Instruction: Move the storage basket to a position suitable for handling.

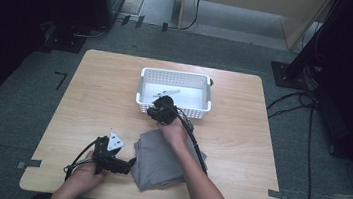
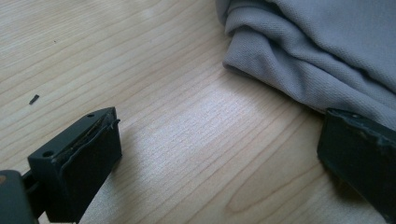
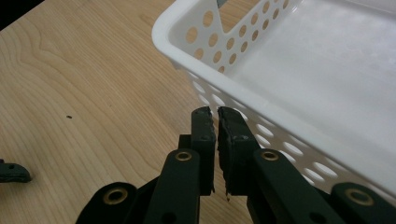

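The right gripper [image 3: 215, 116], nearly closed and empty, seemingly brushes the white basket [image 3: 219, 79]; left gripper [image 2: 219, 140] wide.

A lab-like recording room: wooden table [image 1: 104, 96] on grey carpet [image 1: 26, 77], with loose floor cables [image 1: 289, 105].

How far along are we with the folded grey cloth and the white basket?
Done: the grey cloth lies folded on the table. In hand: nothing; the left gripper stands open beside the cloth's edge, and the right gripper, shut and empty, is at the white basket rim. Left: probably moving the cloth into the basket.
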Available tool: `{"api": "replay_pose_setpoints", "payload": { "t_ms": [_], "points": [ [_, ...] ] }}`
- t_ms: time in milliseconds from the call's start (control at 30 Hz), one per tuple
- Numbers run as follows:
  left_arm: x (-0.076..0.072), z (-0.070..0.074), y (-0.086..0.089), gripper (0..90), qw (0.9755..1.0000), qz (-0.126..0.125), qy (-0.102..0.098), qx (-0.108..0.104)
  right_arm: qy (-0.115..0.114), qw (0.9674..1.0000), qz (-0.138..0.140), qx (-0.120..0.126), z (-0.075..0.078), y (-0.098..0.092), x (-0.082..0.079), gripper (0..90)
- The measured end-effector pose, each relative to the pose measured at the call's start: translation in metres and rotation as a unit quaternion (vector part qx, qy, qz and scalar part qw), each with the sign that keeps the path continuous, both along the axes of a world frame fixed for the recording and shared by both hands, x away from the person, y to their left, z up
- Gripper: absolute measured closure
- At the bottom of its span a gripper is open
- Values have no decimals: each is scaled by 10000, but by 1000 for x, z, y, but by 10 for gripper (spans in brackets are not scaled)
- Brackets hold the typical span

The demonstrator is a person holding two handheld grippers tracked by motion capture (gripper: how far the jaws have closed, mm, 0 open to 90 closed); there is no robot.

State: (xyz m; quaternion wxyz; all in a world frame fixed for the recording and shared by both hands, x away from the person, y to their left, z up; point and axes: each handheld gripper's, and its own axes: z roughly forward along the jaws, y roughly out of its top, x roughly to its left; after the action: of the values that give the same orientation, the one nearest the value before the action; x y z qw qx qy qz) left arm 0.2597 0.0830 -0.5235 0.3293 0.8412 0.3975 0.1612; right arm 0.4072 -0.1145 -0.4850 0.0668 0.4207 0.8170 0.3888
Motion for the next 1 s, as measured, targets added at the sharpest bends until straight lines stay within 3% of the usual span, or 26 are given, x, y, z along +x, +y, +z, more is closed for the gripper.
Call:
{"api": "replay_pose_setpoints", "payload": {
  "t_ms": [233,400,600,833,1000],
  "points": [
    [0,0,0,0,10000,2,0,-7,45,9999,49,102,8,-4,-5,778],
    [0,0,0,0,10000,2,0,-6,105,9998,127,97,14,-11,-12,663],
    [0,0,0,0,10000,4,1,-6,173,9997,92,174,19,-32,-22,571],
    [0,0,0,0,10000,2,3,-7,-68,9998,72,176,24,-59,-38,520],
    [0,0,0,0,10000,4,3,-8,-47,9998,-69,167,28,-76,-49,490]
  ]
}}
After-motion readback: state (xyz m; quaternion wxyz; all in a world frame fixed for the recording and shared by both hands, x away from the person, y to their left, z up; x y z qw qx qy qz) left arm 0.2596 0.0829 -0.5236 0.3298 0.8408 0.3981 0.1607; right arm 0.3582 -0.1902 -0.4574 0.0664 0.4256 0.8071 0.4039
